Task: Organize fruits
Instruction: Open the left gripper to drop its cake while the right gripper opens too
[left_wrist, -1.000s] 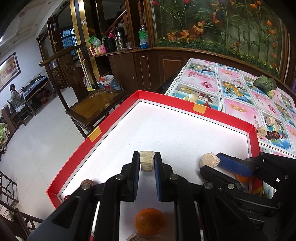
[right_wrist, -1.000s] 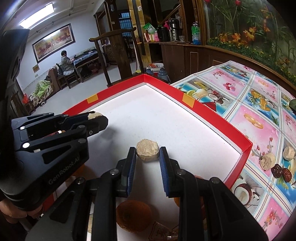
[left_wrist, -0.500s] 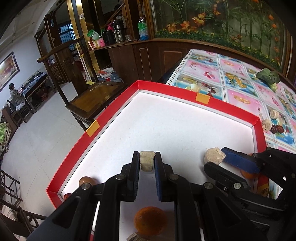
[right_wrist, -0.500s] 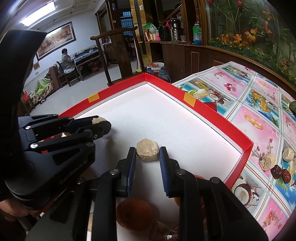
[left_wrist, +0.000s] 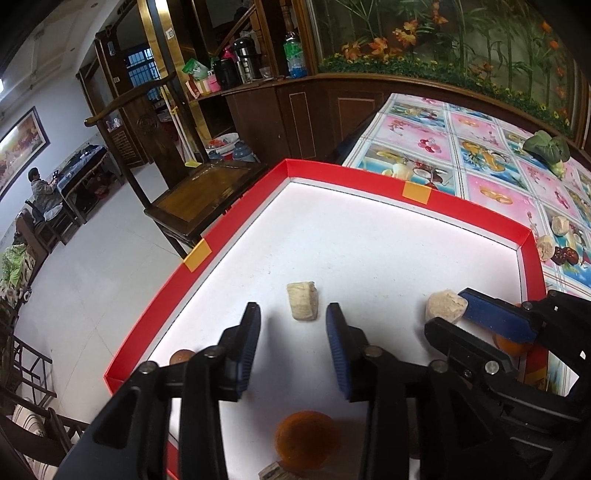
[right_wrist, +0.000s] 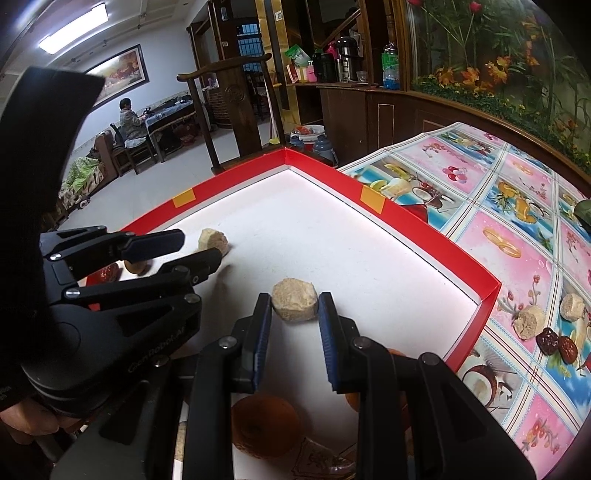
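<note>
A red-walled tray (left_wrist: 236, 225) with a white floor lies on the table. My left gripper (left_wrist: 291, 323) is open; a beige fruit chunk (left_wrist: 303, 305) lies on the tray floor just ahead of its fingertips, free of both pads. My right gripper (right_wrist: 295, 312) is shut on a second beige chunk (right_wrist: 294, 304), which also shows in the left wrist view (left_wrist: 445, 308). The released chunk shows in the right wrist view (right_wrist: 213, 240) beside the left gripper (right_wrist: 192, 245). An orange (left_wrist: 306, 445) lies under the left gripper.
A brown round fruit (right_wrist: 136, 266) and a red fruit (right_wrist: 105, 273) lie near the tray's left wall. Two beige chunks (right_wrist: 530, 321) and dark dates (right_wrist: 557, 343) lie on the patterned tablecloth (right_wrist: 517, 206) right of the tray. A wooden chair (left_wrist: 207, 192) stands beyond.
My left gripper has opened and let go of its beige chunk, which now lies on the tray floor. My right gripper still holds its chunk.
</note>
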